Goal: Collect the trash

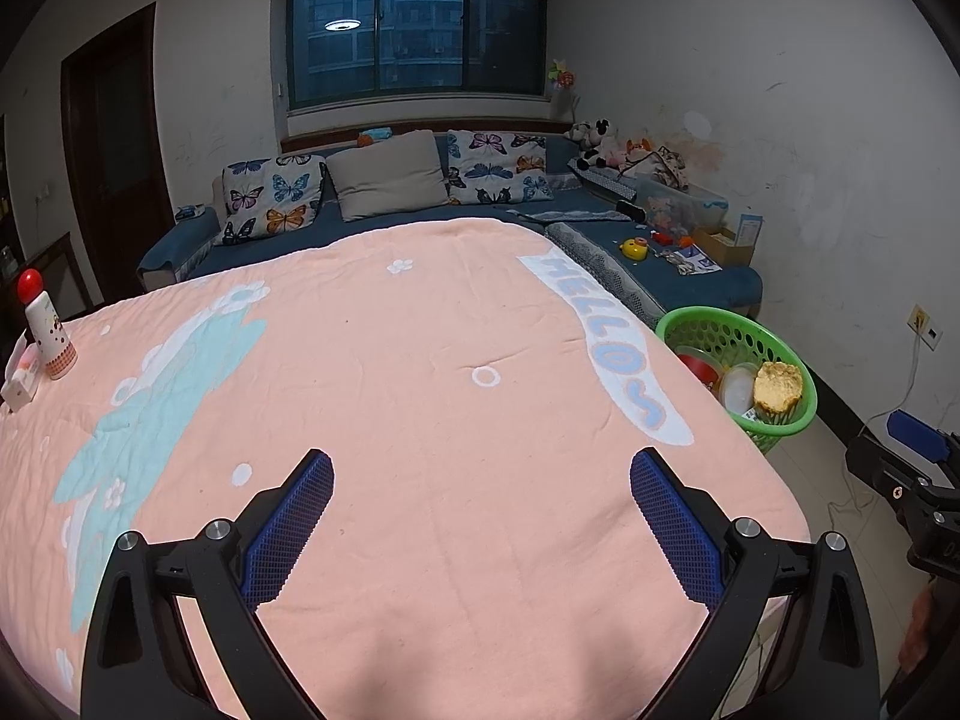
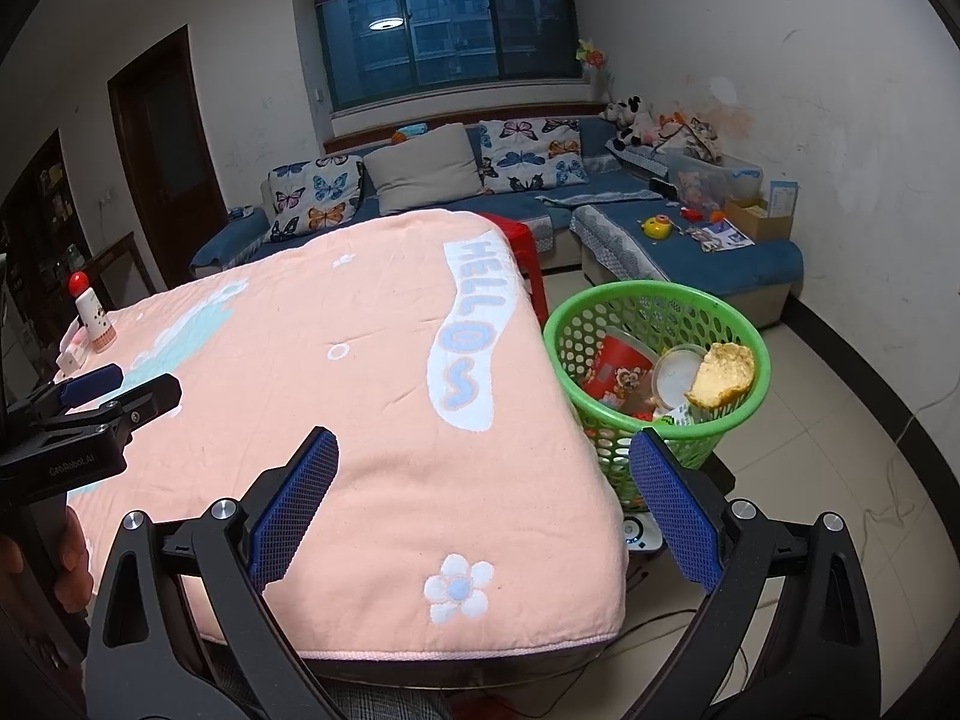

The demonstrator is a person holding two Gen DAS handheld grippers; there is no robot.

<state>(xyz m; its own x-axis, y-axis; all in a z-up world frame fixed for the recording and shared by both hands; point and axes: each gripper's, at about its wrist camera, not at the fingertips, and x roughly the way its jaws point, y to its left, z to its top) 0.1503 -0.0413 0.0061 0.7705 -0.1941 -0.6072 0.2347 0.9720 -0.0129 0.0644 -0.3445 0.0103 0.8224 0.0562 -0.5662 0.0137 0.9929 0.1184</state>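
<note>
A green perforated trash basket (image 2: 654, 324) stands on the floor at the right edge of the table; it also shows in the left wrist view (image 1: 708, 324). Inside lie a red cup (image 2: 621, 372), a clear round lid (image 2: 675, 375) and a yellow piece of bread (image 2: 723, 381). My left gripper (image 1: 480, 516) is open and empty above the pink tablecloth (image 1: 420, 390). My right gripper (image 2: 483, 504) is open and empty over the table's near right corner, just short of the basket. The left gripper (image 2: 120, 387) also shows in the right wrist view.
A white bottle with a red cap (image 1: 48, 330) and a small white box (image 1: 21, 381) stand at the table's far left. A red stool (image 2: 522, 252) stands behind the table. A blue sofa (image 1: 384, 222) with cushions and toys lines the back wall.
</note>
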